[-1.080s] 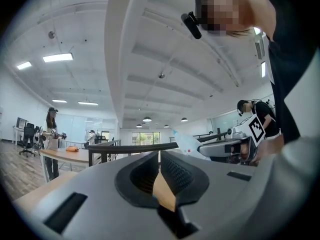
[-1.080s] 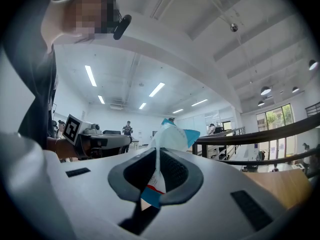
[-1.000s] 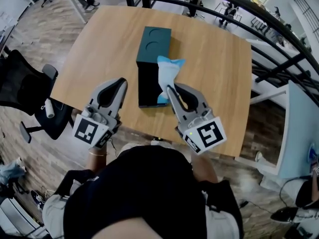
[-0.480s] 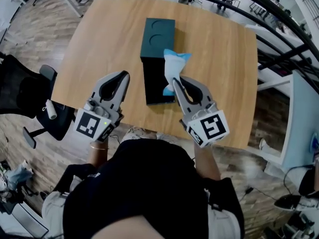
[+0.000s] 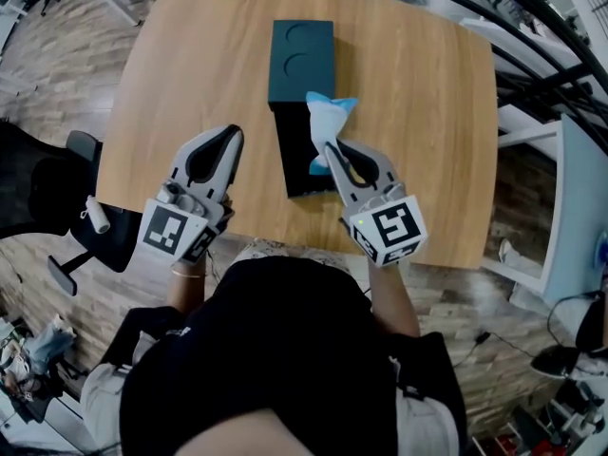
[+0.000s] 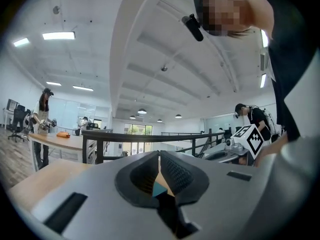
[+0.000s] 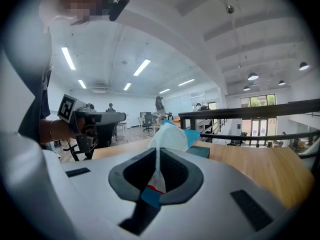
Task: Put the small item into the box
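Note:
A dark teal box lies open on the wooden table (image 5: pixel 427 112): its lid (image 5: pixel 301 62) with two round dents sits at the far end, and its black tray (image 5: pixel 296 155) is nearer me. My right gripper (image 5: pixel 331 147) is shut on a white and blue packet (image 5: pixel 325 122), which hangs over the tray's right edge. In the right gripper view the packet (image 7: pixel 170 136) stands up between the closed fingers. My left gripper (image 5: pixel 234 133) is shut with nothing in it, left of the tray above the table. Its jaws meet in the left gripper view (image 6: pixel 159 160).
A black office chair (image 5: pixel 71 217) stands on the floor to the left of the table. A dark railing (image 5: pixel 532 36) runs past the table's far right side. A white desk edge (image 5: pixel 579 217) shows at the right.
My right gripper with the packet has shifted slightly, staying over the tray's right edge. The head view has moved, so the table and box sit a little higher and more to the right.

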